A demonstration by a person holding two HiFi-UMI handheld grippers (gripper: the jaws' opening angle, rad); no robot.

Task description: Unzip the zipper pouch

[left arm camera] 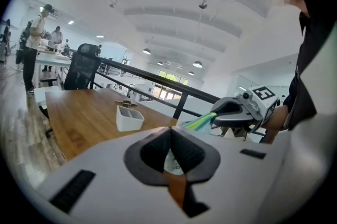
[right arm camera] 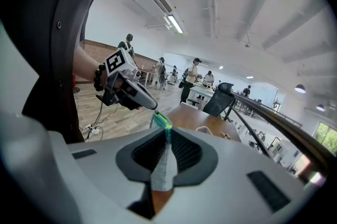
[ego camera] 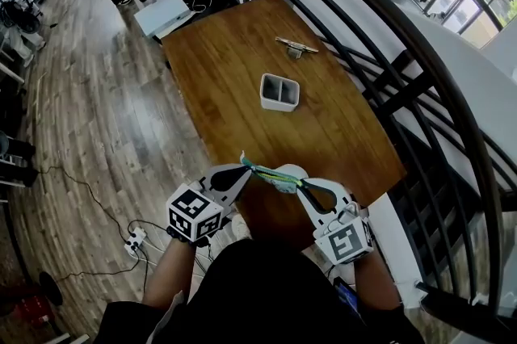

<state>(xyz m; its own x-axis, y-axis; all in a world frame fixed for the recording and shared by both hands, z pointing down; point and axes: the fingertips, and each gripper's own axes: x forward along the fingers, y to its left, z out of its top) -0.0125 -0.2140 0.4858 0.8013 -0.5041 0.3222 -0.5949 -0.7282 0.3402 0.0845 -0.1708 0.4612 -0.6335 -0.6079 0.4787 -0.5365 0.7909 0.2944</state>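
The zipper pouch [ego camera: 275, 177], a pale fabric one with a green-and-yellow edge, hung in the air between both claws in the head view, just off the 6 o'clock edge of the brown wooden tabletop [ego camera: 242, 68]. The left claw [ego camera: 242, 166] gripped its 9 o'clock end and the right claw [ego camera: 303, 187] its 3 o'clock end. That probably kept the zipper line taut, so a slider could run without the fabric bunching. A white two-compartment holder [ego camera: 279, 91] stood on the tabletop at 12 o'clock from the pouch, well apart from it.

In the left gripper view, the jaws were pressed together on a thin pale scrap of the pouch. Whether that was the pull or a corner could not be told. The green edge [left arm camera: 200, 122] ran away toward 2 o'clock, into the other claw.

In the right gripper view, the jaws stood narrowly apart, pinching a fold of pale fabric [right arm camera: 164, 165]. This looked like the anchoring grip, with the left claw opposite at 11 o'clock. How far the zip stood open could not be seen in any view.
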